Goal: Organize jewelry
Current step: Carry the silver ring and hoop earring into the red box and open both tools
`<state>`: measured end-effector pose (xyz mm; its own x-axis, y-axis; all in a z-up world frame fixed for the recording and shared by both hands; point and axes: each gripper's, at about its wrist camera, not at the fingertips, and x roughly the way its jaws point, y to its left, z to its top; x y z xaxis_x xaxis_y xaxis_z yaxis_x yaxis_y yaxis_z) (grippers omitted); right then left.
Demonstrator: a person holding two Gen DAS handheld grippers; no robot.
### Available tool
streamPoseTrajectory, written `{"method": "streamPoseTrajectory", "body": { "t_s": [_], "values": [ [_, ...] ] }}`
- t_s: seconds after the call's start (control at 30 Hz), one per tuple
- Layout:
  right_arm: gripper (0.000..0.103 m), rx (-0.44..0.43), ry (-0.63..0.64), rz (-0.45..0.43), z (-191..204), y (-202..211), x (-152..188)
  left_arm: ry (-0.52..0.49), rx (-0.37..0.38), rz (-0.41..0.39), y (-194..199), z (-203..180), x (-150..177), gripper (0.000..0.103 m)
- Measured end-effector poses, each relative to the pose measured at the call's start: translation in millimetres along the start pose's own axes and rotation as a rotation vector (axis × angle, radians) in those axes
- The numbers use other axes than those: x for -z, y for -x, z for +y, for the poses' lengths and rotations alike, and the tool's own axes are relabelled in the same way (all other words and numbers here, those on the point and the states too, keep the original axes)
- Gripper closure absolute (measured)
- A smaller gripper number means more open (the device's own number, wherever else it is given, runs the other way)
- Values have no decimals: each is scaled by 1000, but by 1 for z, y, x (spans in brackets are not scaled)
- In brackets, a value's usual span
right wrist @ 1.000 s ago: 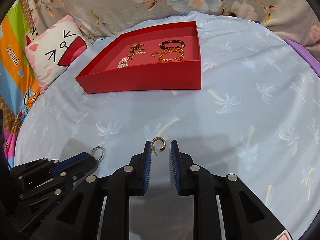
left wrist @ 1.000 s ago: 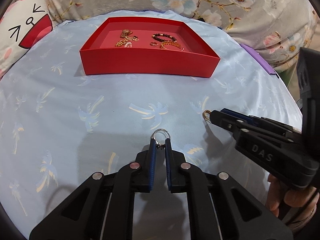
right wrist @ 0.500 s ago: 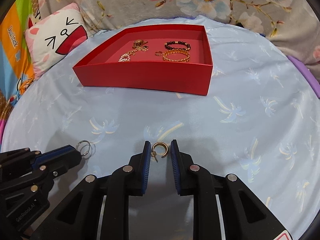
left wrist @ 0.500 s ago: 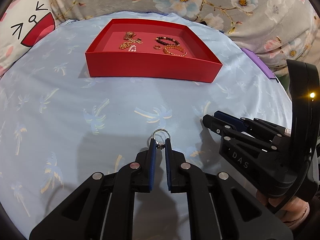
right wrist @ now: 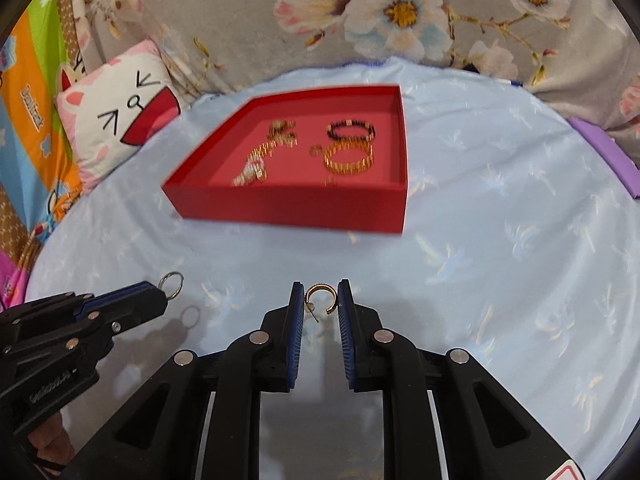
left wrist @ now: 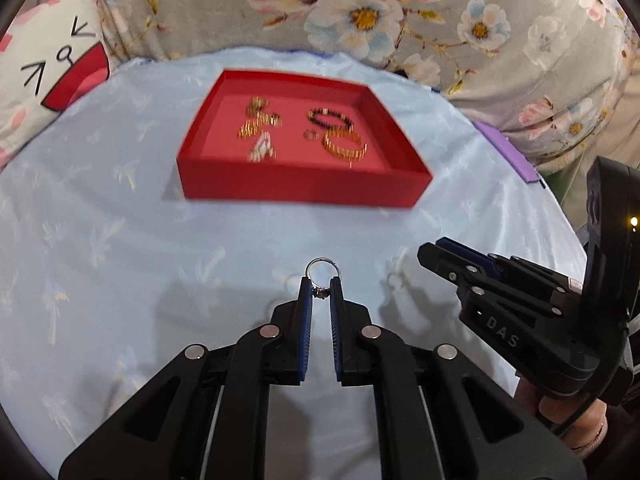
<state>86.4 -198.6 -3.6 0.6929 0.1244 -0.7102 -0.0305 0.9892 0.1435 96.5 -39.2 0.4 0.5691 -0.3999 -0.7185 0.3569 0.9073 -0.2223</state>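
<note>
Both hand-held grippers are mine, one in each hand. My left hand-held gripper is clamped on a silver ring, which stands up between the blue pads and clear of the cloth. My right hand-held gripper pinches a gold hoop earring; its post slants down beside the left pad.

Raised letters "DAS" show on the side of the right hand-held gripper in the left wrist view. On the far left of the right wrist view, a striped cloth carries writing too blurred to read.

Ahead of both grippers, a red tray sits on a pale blue tablecloth printed with faint palm trees. Inside it lie a dark beaded bracelet, a gold bracelet touching it, a small ring just beside them, and a tangle of gold chains to the left. All are smeared by motion blur, so I cannot make out finer detail.

A cushion with a cartoon face rests past the table's left edge, against grey floral fabric. A purple strip peeks out at the right edge, its shape cut off. Part of my right hand shows under its gripper.
</note>
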Motion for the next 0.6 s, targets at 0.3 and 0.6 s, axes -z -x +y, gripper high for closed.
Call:
{"method": "streamPoseTrajectory", "body": {
  "t_s": [0.3,0.6],
  "values": [
    [87,-53,-11,-86,0,-5,-74,-37,-4,-132,-1,-2,-90,95],
    [87,-73,8,-24,8,-72,-106,-33,-28,-100,-67,8,-137,95]
  ]
}}
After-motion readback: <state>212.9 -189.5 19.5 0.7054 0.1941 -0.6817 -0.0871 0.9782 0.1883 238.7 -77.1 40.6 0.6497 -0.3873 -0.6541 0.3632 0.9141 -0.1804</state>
